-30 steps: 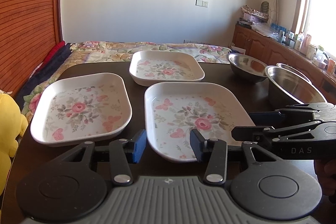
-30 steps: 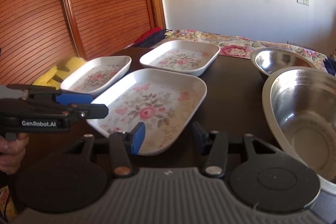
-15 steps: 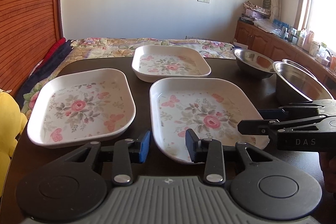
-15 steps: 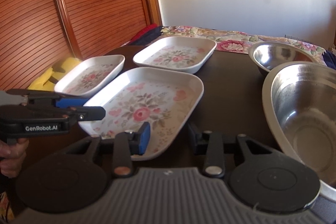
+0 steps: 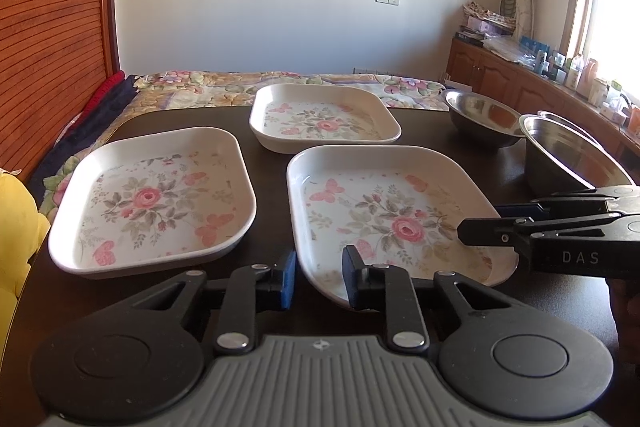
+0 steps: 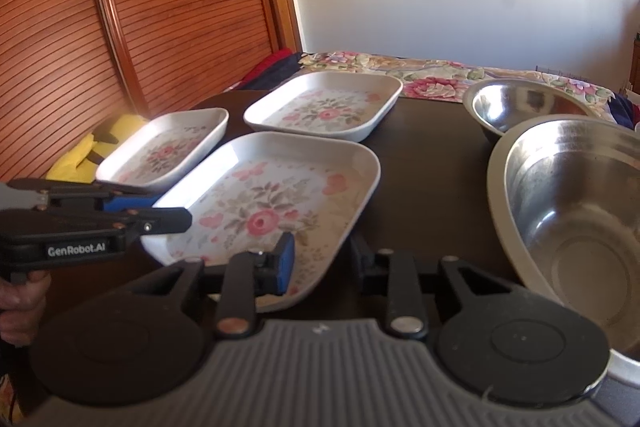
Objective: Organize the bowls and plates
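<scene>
The dark desk carries everything. The nearest floral plate is the landmark: a second plate lies left of it, a third beyond, and two steel bowls to its right. Left gripper and right gripper each straddle its near rim, jaws closing, not yet pinching.

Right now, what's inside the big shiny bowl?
The big shiny bowl looks empty: only bare metal with scuffs and reflections shows. Its nearest part is hidden behind the right tool's black body, so I can't see there.
</scene>
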Available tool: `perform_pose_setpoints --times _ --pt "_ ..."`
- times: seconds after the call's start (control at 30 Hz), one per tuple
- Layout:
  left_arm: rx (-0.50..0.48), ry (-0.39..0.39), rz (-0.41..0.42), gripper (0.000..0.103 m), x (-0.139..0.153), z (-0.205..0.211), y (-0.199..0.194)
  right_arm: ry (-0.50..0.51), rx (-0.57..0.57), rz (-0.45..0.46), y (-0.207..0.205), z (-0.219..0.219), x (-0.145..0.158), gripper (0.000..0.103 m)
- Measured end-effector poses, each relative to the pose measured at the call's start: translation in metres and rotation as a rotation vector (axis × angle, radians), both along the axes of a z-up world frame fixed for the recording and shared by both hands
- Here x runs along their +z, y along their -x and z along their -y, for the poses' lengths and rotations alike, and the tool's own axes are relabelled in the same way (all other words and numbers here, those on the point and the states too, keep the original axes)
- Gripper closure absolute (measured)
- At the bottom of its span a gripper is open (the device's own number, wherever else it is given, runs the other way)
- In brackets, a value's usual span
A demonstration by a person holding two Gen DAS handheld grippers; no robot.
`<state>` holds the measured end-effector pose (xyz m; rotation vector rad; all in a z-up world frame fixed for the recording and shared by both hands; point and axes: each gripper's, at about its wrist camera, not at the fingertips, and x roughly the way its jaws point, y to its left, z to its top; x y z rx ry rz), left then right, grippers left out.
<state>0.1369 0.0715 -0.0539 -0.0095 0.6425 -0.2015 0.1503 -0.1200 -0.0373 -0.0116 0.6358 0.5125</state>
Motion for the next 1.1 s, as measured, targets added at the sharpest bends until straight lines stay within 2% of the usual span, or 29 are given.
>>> perform_pose_setpoints --times 0.43,0.87,1.1 --pt "0.007 0.016 0.005 0.081 0.002 -0.001 0.003 -0.01 -0.01 0.007 0.001 0.002 -0.001 0.078" --pt "0.005 0.017 0.042 0.081 0.02 -0.006 0.048 -0.022 0.007 0.047 0.033 0.001 0.013 0.079" --pt "0.01 0.008 0.04 0.081 0.018 -0.01 0.079 -0.022 0.021 0.056 0.058 -0.003 0.012 0.079"
